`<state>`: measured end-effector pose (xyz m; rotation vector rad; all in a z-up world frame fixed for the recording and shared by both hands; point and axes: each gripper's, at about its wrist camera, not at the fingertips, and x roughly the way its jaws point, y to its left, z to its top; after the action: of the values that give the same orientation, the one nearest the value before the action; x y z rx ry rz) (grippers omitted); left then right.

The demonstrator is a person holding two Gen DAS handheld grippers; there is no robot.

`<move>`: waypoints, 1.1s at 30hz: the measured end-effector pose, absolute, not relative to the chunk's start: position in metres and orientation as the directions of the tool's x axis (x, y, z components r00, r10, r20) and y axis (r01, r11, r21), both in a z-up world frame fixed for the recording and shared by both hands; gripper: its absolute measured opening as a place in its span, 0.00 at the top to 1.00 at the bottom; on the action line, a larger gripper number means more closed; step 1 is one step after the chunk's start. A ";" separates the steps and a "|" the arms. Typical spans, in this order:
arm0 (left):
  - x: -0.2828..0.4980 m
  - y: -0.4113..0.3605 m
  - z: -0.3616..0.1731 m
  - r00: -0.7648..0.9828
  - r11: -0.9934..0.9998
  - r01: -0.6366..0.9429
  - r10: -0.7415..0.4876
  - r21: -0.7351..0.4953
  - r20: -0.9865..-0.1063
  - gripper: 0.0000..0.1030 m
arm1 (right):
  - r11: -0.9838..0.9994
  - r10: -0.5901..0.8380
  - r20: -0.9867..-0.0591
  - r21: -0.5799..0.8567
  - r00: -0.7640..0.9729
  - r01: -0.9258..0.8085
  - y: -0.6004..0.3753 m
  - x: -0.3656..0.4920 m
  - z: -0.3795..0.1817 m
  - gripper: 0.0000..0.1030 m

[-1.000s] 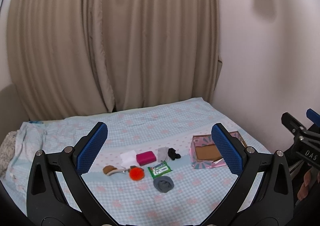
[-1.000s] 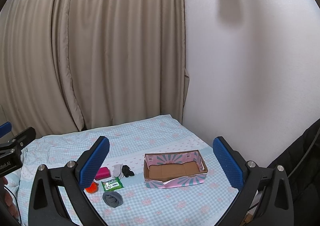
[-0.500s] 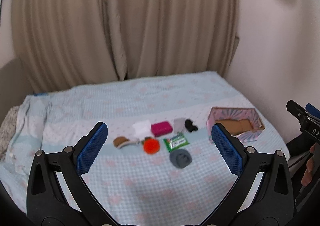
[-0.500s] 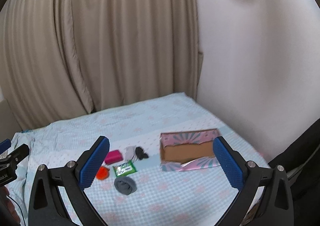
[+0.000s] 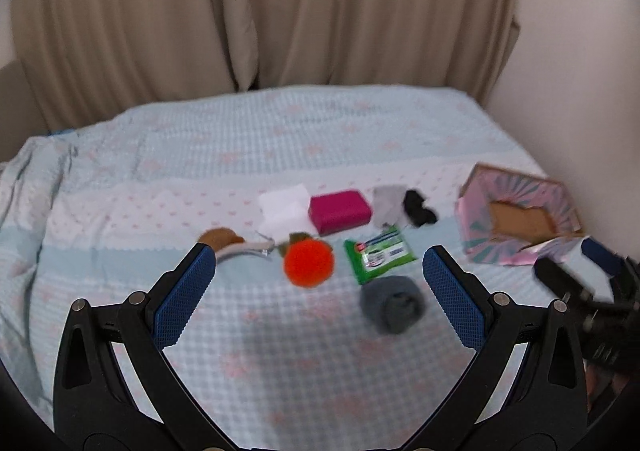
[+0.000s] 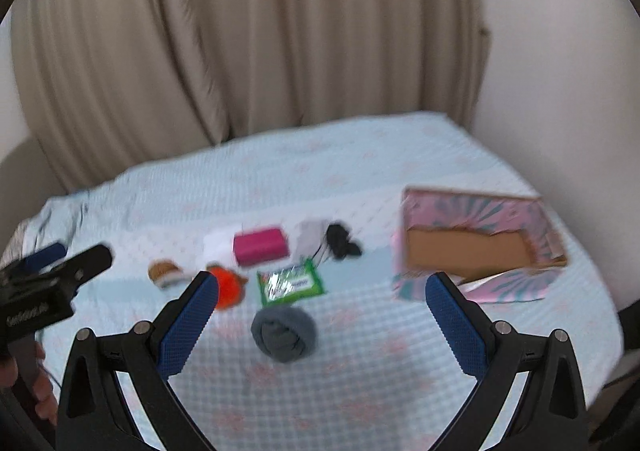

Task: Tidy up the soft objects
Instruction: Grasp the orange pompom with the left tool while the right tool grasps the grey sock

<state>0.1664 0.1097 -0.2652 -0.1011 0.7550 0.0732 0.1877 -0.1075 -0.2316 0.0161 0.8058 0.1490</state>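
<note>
- Left wrist view: the left gripper (image 5: 319, 275) hangs over the bed (image 5: 280, 371), its jaws spread wide with nothing between them.
- Between and just beyond its blue pads (image 5: 182, 301) lie the soft things: an orange ball (image 5: 308, 262), a green wipes pack (image 5: 378, 253) just right of it, and a rolled grey sock (image 5: 393, 304) nearest the camera, touching the pack's near edge.
- Further back sits a row: a white tissue (image 5: 284, 211), a magenta block (image 5: 340, 211) beside it, a pale grey cloth (image 5: 387, 202), then a small black bundle (image 5: 418, 208).
- At the left end there's a brown-and-white piece (image 5: 226, 241), partly hidden behind the left pad.
- The pink patterned box (image 5: 520, 221) sits well apart at the right, open on top with a bare cardboard floor showing.
- The right gripper (image 5: 576, 267) pokes in at the right edge here, blurred.
- Right wrist view: the right gripper (image 6: 321, 289) is spread just as wide, holding nothing, hovering above the bed (image 6: 360, 391).
- The rolled grey sock (image 6: 283, 333) lies squarely between its pads (image 6: 188, 325), with the green wipes pack (image 6: 290, 283) just behind it.
- The orange ball (image 6: 228, 289) peeks out beside the left pad; the pink patterned box (image 6: 476, 247) is off to the right, beyond the right pad.
- The left gripper (image 6: 68, 261) shows at the left edge, blurred, and a beige curtain (image 6: 260, 43) hangs behind the bed.
</note>
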 end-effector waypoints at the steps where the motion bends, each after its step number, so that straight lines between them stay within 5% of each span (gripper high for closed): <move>1: 0.177 0.110 -0.283 0.721 0.993 -0.102 0.028 -0.067 -0.693 0.00 | 0.987 0.150 -0.727 0.075 0.670 -0.140 -0.102 0.194 -0.252 0.00; 10: 0.237 0.120 -0.391 0.676 0.989 -0.138 0.049 -0.061 -0.735 0.01 | 0.970 0.214 -0.772 0.098 0.599 -0.221 -0.068 0.220 -0.377 0.00; 20: 0.278 0.122 -0.449 0.660 0.993 -0.114 0.054 -0.029 -0.749 0.06 | 0.956 0.232 -0.795 0.080 0.560 -0.282 -0.045 0.237 -0.437 0.00; 27: 0.294 0.117 -0.468 0.640 0.994 -0.107 0.042 -0.035 -0.767 0.28 | 0.960 0.220 -0.808 0.078 0.546 -0.270 -0.037 0.251 -0.454 0.11; 33: 0.304 0.118 -0.482 0.602 0.993 -0.105 0.019 -0.056 -0.798 0.61 | 0.962 0.209 -0.814 0.072 0.541 -0.263 -0.037 0.258 -0.460 0.22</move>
<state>0.3043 0.1184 -0.4815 -0.1013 0.9223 0.0720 0.2577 -0.0374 -0.4596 -0.0616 0.9587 0.2807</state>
